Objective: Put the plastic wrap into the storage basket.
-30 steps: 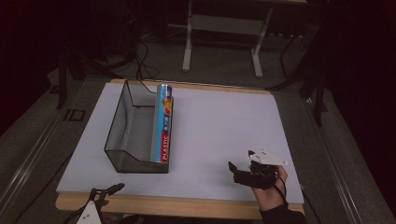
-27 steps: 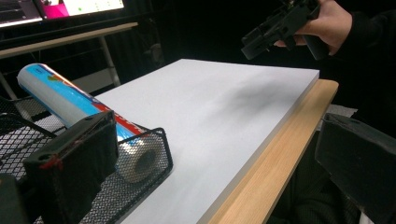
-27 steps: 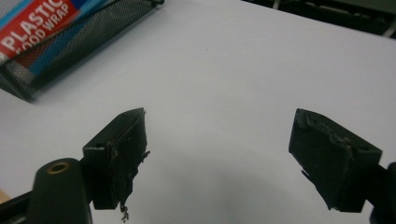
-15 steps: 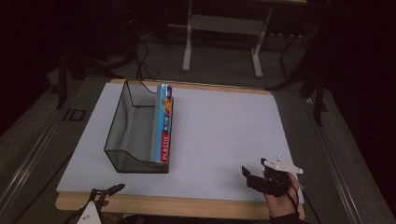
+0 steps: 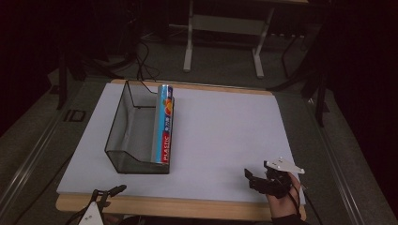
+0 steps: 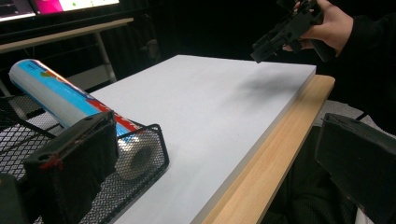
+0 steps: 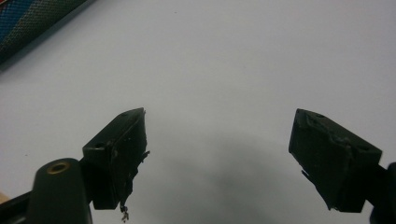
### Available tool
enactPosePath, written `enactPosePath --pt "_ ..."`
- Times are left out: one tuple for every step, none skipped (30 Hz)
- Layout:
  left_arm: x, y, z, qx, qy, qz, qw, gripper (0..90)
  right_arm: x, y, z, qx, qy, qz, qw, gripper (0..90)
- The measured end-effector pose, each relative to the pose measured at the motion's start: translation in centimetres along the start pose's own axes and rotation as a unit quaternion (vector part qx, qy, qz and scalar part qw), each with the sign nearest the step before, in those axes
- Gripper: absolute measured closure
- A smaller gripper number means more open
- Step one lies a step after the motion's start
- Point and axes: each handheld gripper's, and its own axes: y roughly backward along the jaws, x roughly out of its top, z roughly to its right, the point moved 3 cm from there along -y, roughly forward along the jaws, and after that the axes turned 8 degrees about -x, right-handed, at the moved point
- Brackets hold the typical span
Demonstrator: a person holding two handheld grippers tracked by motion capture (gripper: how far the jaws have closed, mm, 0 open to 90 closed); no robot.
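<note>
One roll (image 5: 164, 125) lettered "PLASTIC" lies in the mesh basket (image 5: 126, 136); both tools, left (image 5: 109, 193) and right (image 5: 253, 180), gape wide, empty.

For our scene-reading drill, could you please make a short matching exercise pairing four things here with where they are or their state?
Things:
1. plastic wrap roll
2. wire mesh basket
3. right tool
4. left tool

Places or states:
A. over the table's near right corner, jaws wide open
B. on the white board's left part
C. at the table's near left edge
D. lying in the basket along its right wall

Pairs: 1-D, 2-B, 3-A, 4-C
</note>
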Motion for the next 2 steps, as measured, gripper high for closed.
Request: enactPosePath --pt "0.00 -0.01 0.00 0.000 0.000 0.000 1.0000 0.2 -0.01 -0.05 0.05 0.000 -0.002 -0.001 1.0000 18.7" --pt "-0.01 -0.01 0.00 0.000 0.000 0.000 1.0000 0.2 -0.04 -0.12 0.12 0.001 -0.003 -0.002 1.0000 18.7"
